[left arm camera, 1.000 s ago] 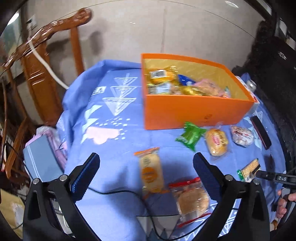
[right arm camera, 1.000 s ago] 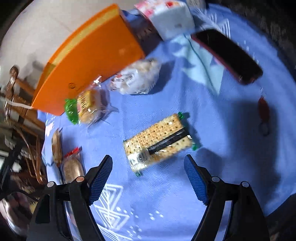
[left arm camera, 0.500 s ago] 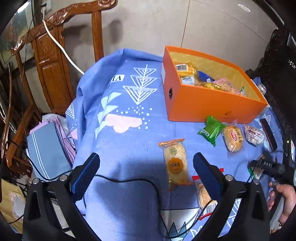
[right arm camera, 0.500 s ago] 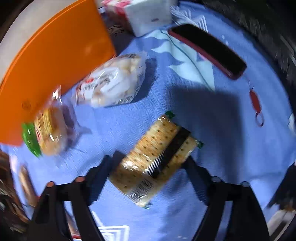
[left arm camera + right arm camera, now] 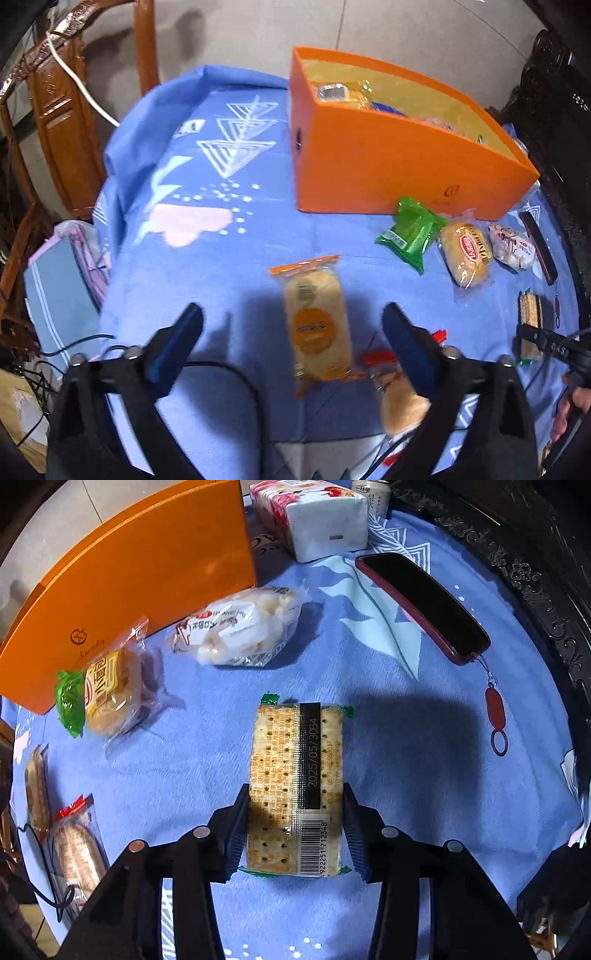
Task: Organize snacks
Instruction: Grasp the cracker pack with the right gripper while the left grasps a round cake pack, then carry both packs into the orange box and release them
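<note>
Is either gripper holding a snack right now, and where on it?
The right gripper is shut on the cracker pack, pads on its long sides at the barcode end. The left gripper is open around the orange-wrapped cake, not touching.

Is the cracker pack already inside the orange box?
No, the cracker pack lies on the blue cloth, outside the orange box.

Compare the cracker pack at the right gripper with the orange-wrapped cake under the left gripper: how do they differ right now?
The cracker pack is flat, clear-wrapped with a black date strip; the orange-wrapped cake is puffy with an orange round label. The right gripper has just been closing and its pads touch the cracker pack's sides; the left gripper, also closing, is wide of the cake and not touching it. Both lie on the blue cloth, outside the orange box.
</note>
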`<state>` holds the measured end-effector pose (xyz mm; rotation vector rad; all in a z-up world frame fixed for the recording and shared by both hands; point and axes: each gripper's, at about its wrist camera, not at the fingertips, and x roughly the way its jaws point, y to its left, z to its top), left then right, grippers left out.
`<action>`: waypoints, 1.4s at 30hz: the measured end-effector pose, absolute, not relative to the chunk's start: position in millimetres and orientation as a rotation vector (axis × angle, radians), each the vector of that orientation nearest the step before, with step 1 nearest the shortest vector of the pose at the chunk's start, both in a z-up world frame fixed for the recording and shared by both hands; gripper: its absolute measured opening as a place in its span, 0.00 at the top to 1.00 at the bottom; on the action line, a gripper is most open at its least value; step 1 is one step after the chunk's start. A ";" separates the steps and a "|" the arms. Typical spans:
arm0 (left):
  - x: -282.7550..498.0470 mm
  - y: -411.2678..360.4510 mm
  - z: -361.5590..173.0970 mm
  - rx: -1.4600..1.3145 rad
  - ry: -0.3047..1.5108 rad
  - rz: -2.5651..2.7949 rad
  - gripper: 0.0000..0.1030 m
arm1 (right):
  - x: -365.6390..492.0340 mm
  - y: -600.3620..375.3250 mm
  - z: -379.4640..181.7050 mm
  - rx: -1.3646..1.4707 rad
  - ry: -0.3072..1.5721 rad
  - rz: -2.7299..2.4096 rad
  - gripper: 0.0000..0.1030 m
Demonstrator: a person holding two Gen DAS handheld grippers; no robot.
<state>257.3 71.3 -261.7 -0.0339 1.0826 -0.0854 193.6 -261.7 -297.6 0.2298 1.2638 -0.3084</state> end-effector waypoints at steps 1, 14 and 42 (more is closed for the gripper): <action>261.0 67.4 -268.2 -0.038 1.100 -0.087 0.26 | 191.8 -260.5 -297.7 0.234 1.267 -0.308 0.54; 270.9 46.1 -308.6 0.043 1.148 -0.068 0.48 | 182.2 -273.0 -301.6 0.229 1.294 -0.325 0.54; 254.3 67.5 -176.4 -0.102 0.854 -0.142 0.66 | 203.7 -257.7 -171.0 0.130 0.892 -0.083 0.54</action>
